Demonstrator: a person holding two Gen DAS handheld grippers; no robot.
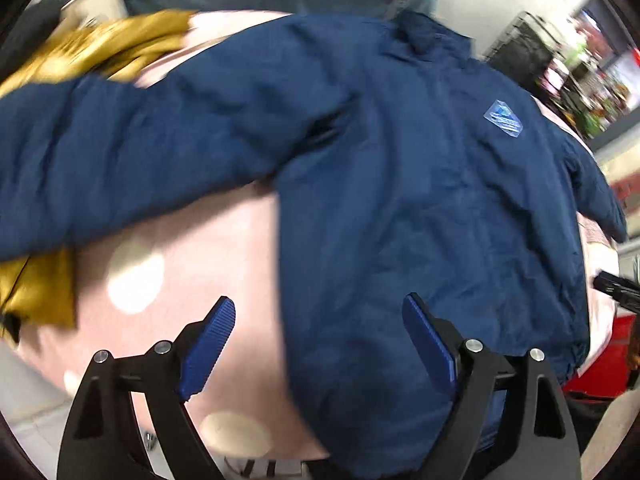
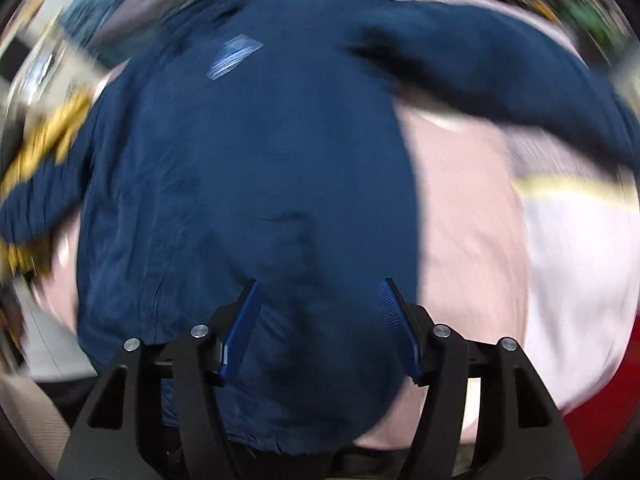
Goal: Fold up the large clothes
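Your navy jacket (image 1: pixel 420 200) lies spread flat on the pink bedcover (image 1: pixel 192 248), filling the centre and right of the left wrist view, with its collar at the upper centre and a pale blue chest logo (image 1: pixel 503 118) at upper right. One sleeve (image 1: pixel 120 152) runs out to the left edge of the frame, crossing a mustard-yellow garment (image 1: pixel 100 44) that shows at upper left and again at lower left.

Your left gripper (image 1: pixel 318 340) stands wide apart at the bottom of the frame, gripping nothing; the jacket's side edge runs down between the fingers, so one blue pad (image 1: pixel 208 348) sits over bare pink cover and the other over navy cloth near the hem.

In the right wrist view, which is blurred, the jacket (image 2: pixel 248 168) fills the centre, its logo (image 2: pixel 234 58) at upper centre and its other sleeve (image 2: pixel 500 68) reaching to the upper right. Your right gripper (image 2: pixel 320 332) is also spread wide and empty, both fingers over the lower body of the jacket, close to the hem at the bottom centre
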